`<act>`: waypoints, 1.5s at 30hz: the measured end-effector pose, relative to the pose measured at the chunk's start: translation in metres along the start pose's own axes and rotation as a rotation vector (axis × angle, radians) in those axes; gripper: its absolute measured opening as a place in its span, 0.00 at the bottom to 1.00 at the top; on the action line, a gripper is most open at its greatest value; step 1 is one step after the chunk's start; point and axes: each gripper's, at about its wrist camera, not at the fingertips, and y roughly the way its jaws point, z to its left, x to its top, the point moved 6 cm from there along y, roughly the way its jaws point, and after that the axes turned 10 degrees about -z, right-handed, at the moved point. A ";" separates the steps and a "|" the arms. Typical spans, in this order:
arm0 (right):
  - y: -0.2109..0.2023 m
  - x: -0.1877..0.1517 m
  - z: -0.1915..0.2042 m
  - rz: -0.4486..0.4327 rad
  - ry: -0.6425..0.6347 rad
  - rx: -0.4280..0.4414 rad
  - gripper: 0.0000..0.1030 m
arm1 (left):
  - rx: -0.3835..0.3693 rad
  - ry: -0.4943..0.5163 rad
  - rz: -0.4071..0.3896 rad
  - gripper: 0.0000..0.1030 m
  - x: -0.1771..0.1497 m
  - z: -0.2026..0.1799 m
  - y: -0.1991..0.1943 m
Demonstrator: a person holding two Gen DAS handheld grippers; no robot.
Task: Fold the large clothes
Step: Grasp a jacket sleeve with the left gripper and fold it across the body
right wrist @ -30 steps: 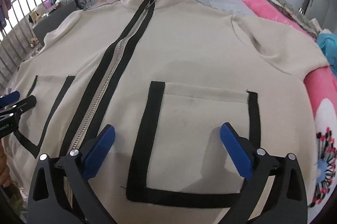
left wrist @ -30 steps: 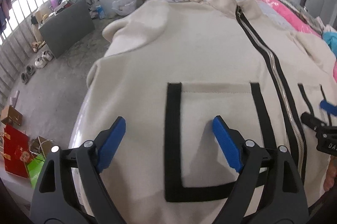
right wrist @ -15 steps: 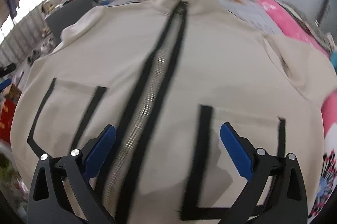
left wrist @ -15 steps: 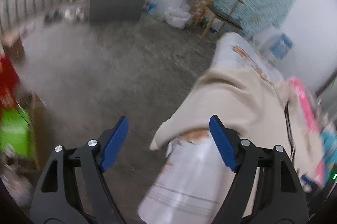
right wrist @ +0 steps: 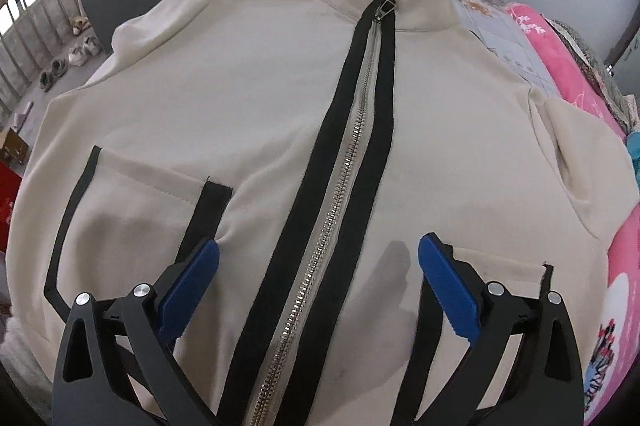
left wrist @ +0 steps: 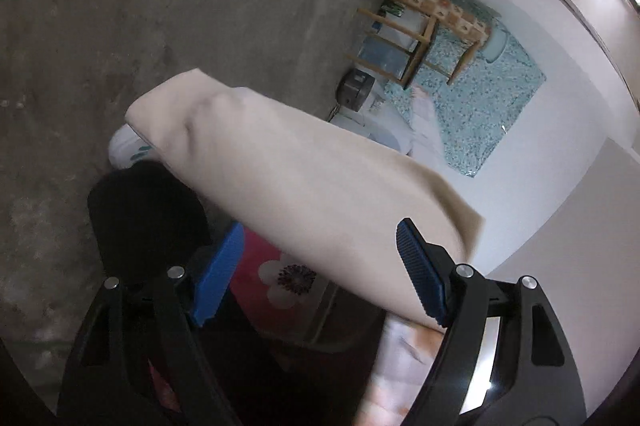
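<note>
Spread flat: 1 cream jacket [right wrist: 280,114] with 2 black-edged pockets [right wrist: 132,214], 1 zip [right wrist: 340,186]; right gripper [right wrist: 318,276], left gripper [left wrist: 320,266] both agape, gripping nothing.

The cream jacket [right wrist: 280,98] lies flat on the bed, front side up, zipper [right wrist: 344,162] closed, black trim around two pockets, collar far.

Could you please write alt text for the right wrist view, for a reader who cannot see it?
A cream zip-up jacket lies spread flat, front up, its black-edged zipper closed to the collar. The right gripper, jaws open and empty, hovers above the hem, straddling the zipper.
</note>
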 end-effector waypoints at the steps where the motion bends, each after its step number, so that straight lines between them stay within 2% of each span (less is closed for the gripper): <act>1: -0.001 0.001 0.002 0.005 -0.009 -0.011 0.94 | -0.030 -0.038 0.026 0.75 -0.002 0.013 0.013; 3: -0.001 0.003 0.005 0.012 -0.038 -0.036 0.94 | -0.066 -0.127 0.065 0.75 -0.007 0.038 0.037; 6: -0.003 0.004 0.008 0.011 -0.075 -0.065 0.94 | -0.112 -0.211 0.086 0.75 -0.016 0.065 0.057; 9: -0.005 0.004 0.010 0.007 -0.096 -0.084 0.94 | -0.142 -0.253 0.066 0.75 -0.017 0.081 0.072; 12: -0.005 0.005 0.008 0.006 -0.104 -0.093 0.94 | -0.122 -0.249 0.017 0.73 -0.005 0.088 0.079; 14: -0.005 0.006 0.008 0.006 -0.103 -0.094 0.94 | -0.086 -0.233 -0.013 0.52 0.009 0.089 0.085; 15: -0.005 0.006 0.008 0.005 -0.100 -0.092 0.94 | -0.069 -0.218 -0.020 0.47 0.014 0.084 0.084; 17: -0.004 0.006 0.007 0.001 -0.095 -0.090 0.94 | 0.000 -0.116 -0.026 0.27 0.027 0.073 0.075; 19: -0.004 0.007 0.007 -0.007 -0.093 -0.086 0.94 | 0.095 0.003 -0.030 0.12 0.039 0.055 0.067; 20: -0.004 0.006 0.007 -0.011 -0.091 -0.083 0.94 | 0.151 0.083 -0.045 0.08 0.047 0.039 0.059; 22: -0.004 0.007 0.007 -0.022 -0.085 -0.076 0.94 | 0.244 0.236 -0.101 0.06 0.063 0.000 0.040; 24: -0.006 0.007 0.005 -0.041 -0.066 -0.060 0.94 | 0.321 0.414 -0.184 0.05 0.073 -0.061 0.009; 27: -0.016 0.009 -0.001 -0.080 -0.004 -0.023 0.94 | 0.382 0.649 -0.295 0.05 0.067 -0.152 -0.022; 30: -0.031 0.008 -0.009 -0.134 0.062 0.001 0.94 | 0.394 0.986 -0.399 0.05 0.008 -0.274 -0.041; 32: -0.042 0.006 -0.016 -0.163 0.095 0.009 0.94 | 0.364 1.178 -0.429 0.05 -0.044 -0.333 -0.039; 34: -0.053 0.001 -0.024 -0.191 0.126 0.016 0.94 | 0.303 1.384 -0.427 0.05 -0.119 -0.384 -0.025; 36: -0.067 -0.005 -0.035 -0.220 0.164 0.024 0.94 | 0.242 1.520 -0.377 0.05 -0.190 -0.405 -0.008; 38: -0.080 -0.010 -0.048 -0.247 0.198 0.023 0.94 | 0.192 1.624 -0.265 0.06 -0.265 -0.408 0.020; 40: -0.093 -0.015 -0.061 -0.269 0.228 0.010 0.94 | 0.181 1.683 -0.166 0.07 -0.315 -0.395 0.047; 42: -0.105 -0.023 -0.076 -0.290 0.262 -0.002 0.94 | 0.210 1.725 -0.077 0.13 -0.353 -0.366 0.073; 43: -0.108 -0.026 -0.082 -0.293 0.272 -0.005 0.94 | 0.241 1.743 -0.022 0.25 -0.367 -0.344 0.088; 44: -0.109 -0.030 -0.087 -0.292 0.281 -0.010 0.94 | 0.286 1.752 0.015 0.42 -0.375 -0.319 0.100; 45: -0.108 -0.035 -0.093 -0.284 0.289 -0.018 0.94 | 0.339 1.748 0.046 0.52 -0.378 -0.293 0.109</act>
